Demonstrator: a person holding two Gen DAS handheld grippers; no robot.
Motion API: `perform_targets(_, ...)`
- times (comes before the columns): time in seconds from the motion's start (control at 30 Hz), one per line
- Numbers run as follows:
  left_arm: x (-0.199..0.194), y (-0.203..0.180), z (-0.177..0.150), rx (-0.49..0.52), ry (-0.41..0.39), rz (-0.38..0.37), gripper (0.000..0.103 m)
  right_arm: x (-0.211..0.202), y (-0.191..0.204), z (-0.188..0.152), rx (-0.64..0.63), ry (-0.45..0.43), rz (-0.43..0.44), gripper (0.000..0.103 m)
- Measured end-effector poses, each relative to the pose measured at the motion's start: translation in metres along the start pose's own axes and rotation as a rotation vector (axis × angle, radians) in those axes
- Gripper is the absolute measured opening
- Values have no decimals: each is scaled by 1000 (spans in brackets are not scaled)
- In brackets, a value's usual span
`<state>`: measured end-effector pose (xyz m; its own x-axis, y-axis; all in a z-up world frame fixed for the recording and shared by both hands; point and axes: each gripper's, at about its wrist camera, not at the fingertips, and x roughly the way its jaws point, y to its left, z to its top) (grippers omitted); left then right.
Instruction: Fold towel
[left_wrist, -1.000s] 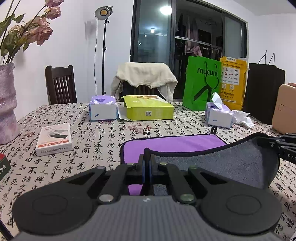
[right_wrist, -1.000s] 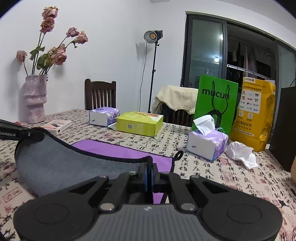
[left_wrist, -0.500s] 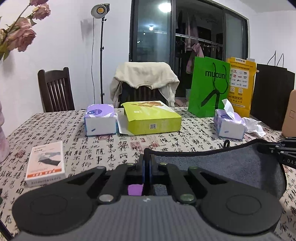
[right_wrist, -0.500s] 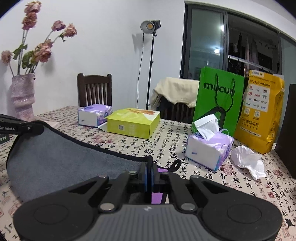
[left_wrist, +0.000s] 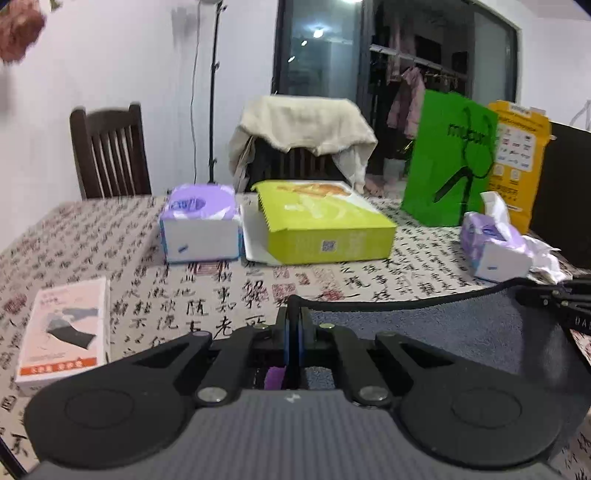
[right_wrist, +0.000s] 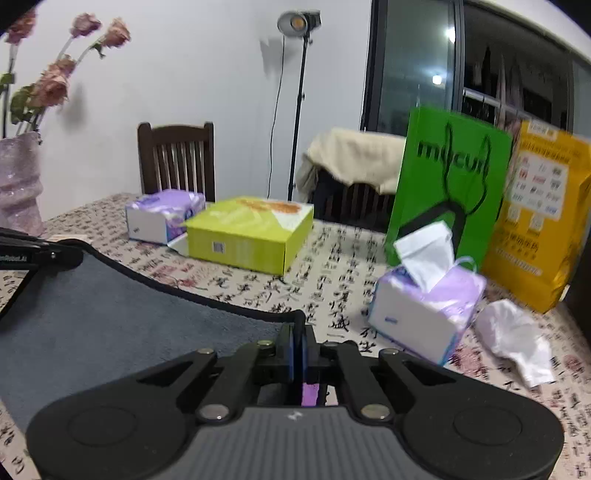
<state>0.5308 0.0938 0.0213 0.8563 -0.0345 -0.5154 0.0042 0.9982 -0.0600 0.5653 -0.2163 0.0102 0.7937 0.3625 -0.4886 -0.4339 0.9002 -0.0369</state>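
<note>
Holding the towel (left_wrist: 461, 332) aloft at lower right of the left view, your left gripper (left_wrist: 294, 325) and right gripper (right_wrist: 297, 332) each pinch a corner. You're mid-fold, I'd judge: edge raised, not yet laid down and flattened.

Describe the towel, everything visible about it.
The towel is soft, napped cloth, gray on the face shown, purple on the other, bound with a black edge. Its near edge is lifted and sags between two pinched corners: the left tongs and the right tongs are each shut on one. Whether its lower part touches the table is hidden.
</note>
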Motion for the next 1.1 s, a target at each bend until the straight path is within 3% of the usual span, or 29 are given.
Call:
perform_targets(0.33, 37, 7, -7, -5, 79, 9, 5, 49, -7, -14, 28, 108, 4, 4)
perform_targets(0.53, 47, 5, -12, 20, 109, 36, 8, 52, -10, -17, 37, 115, -2, 8)
perform_targets(0.63, 42, 5, -11, 27, 102, 60, 23, 49, -12, -16, 43, 112, -22, 20)
perform_targets(0.7, 36, 5, -9, 28, 86, 76, 39, 45, -14, -15, 46, 109, -37, 23)
perform_targets(0.83, 18, 4, -8, 46, 68, 83, 42, 31, -18, -11, 57, 90, -41, 23)
perform_targets(0.9, 6, 2, -9, 59, 55, 87, 49, 20, -18, -9, 56, 80, -45, 24)
perform_targets(1.1, -38, 0, -14, 58, 15, 91, 56, -21, -9, -7, 26, 41, -33, 35)
